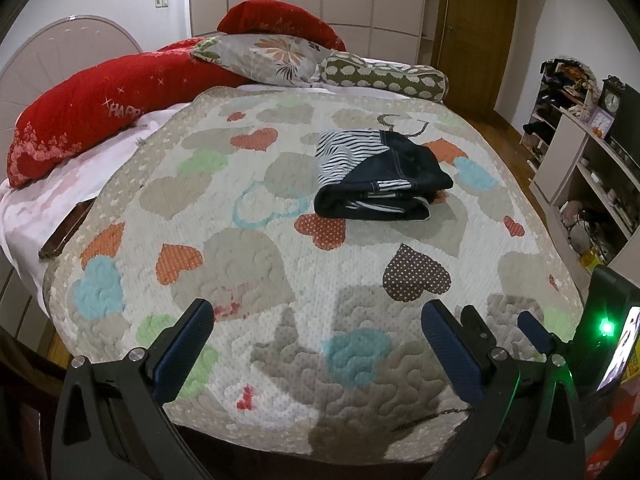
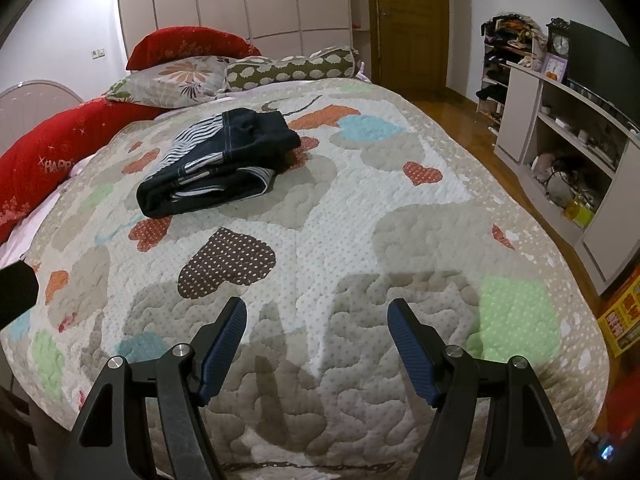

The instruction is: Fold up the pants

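The pants (image 1: 376, 176) lie folded into a compact bundle on the heart-patterned quilt (image 1: 248, 264), dark denim with zebra-striped lining showing. They also show in the right wrist view (image 2: 220, 164), far and to the left. My left gripper (image 1: 316, 320) is open and empty, low over the quilt near the bed's front edge, well short of the pants. My right gripper (image 2: 316, 316) is open and empty too, over the near part of the quilt (image 2: 360, 240). It also shows in the left wrist view (image 1: 500, 324), at the right.
Red pillows (image 1: 100, 120), a floral pillow (image 1: 272, 56) and a spotted bolster (image 1: 384, 76) lie at the head of the bed. Shelving with clutter (image 2: 568, 160) stands on the right beside a wooden floor strip (image 2: 460, 120). A door (image 2: 412, 20) is at the back.
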### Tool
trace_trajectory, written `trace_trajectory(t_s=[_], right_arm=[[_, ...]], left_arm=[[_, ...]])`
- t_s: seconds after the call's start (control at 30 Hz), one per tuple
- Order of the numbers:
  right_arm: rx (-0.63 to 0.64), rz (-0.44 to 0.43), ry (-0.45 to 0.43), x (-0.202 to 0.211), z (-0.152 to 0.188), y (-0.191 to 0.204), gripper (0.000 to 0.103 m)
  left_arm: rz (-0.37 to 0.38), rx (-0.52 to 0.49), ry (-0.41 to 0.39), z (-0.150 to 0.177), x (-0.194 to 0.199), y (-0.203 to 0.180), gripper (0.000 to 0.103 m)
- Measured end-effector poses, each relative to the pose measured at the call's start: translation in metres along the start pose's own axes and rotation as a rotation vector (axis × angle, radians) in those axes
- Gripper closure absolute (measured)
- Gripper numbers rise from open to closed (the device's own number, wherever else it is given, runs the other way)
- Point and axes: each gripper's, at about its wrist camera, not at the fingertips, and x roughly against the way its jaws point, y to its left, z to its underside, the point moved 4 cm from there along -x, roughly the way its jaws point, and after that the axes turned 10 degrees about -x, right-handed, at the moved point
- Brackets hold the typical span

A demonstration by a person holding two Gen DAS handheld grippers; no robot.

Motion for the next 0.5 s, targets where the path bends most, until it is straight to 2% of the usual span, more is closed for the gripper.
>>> trace_trajectory(t_s=[0.5], right_arm=[[0.006, 0.008, 0.001, -0.0003, -0.0006, -0.0011, 0.025]], left_arm=[[0.01, 0.002, 0.027, 0.0047, -0.0086, 0.001, 0.0]])
